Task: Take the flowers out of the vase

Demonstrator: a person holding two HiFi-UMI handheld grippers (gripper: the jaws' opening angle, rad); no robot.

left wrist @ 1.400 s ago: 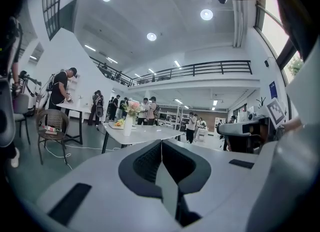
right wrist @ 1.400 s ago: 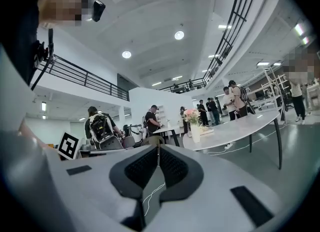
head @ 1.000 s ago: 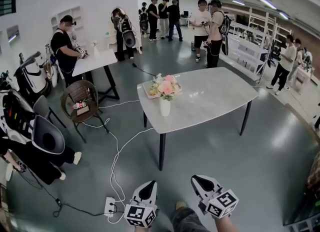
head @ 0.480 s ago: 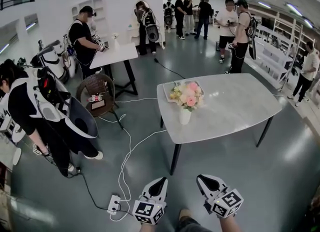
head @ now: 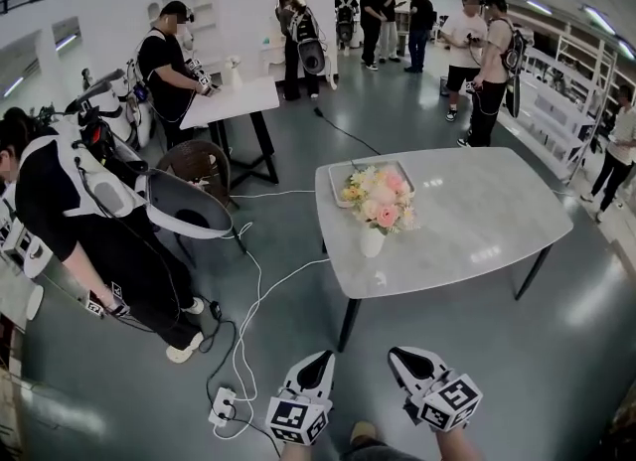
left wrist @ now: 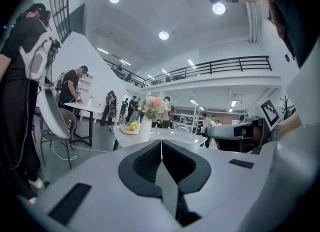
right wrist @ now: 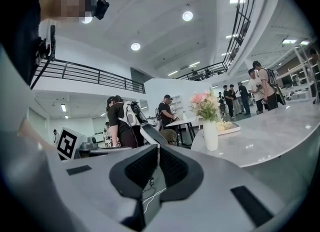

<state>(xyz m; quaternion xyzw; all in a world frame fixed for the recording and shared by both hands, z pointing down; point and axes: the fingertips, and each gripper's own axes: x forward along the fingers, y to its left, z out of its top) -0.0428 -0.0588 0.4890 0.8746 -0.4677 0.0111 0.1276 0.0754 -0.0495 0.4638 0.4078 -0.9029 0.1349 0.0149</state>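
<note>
Two grippers, the left (head: pixel 320 359) and the right (head: pixel 399 357), hung low at the near edge of the head view, each with its jaws pressed together on nothing; the flowers (head: pixel 379 196) stood untouched in a slim white vase (head: pixel 372 241) near the left end of the table (head: pixel 477 221), just in front of a tray (head: pixel 341 177), and well apart from both grippers; the step in hand looked to be the approach, with bare floor and a table leg between the person and the vase; a white cable (head: pixel 248 290) ran across the floor to a power strip (head: pixel 223 405) on the left, so a path straight to the table's near edge seemed safer; both sets of jaws would need to spread before the reach, not at the vase; the vase looked narrow and top-heavy, so one gripper should probably steady its body while the other pinched the stems just above the rim, clear of the soft blooms; a straight upward lift, until the stem ends cleared the mouth, would likely keep the vase from tipping towards the tray.
</note>
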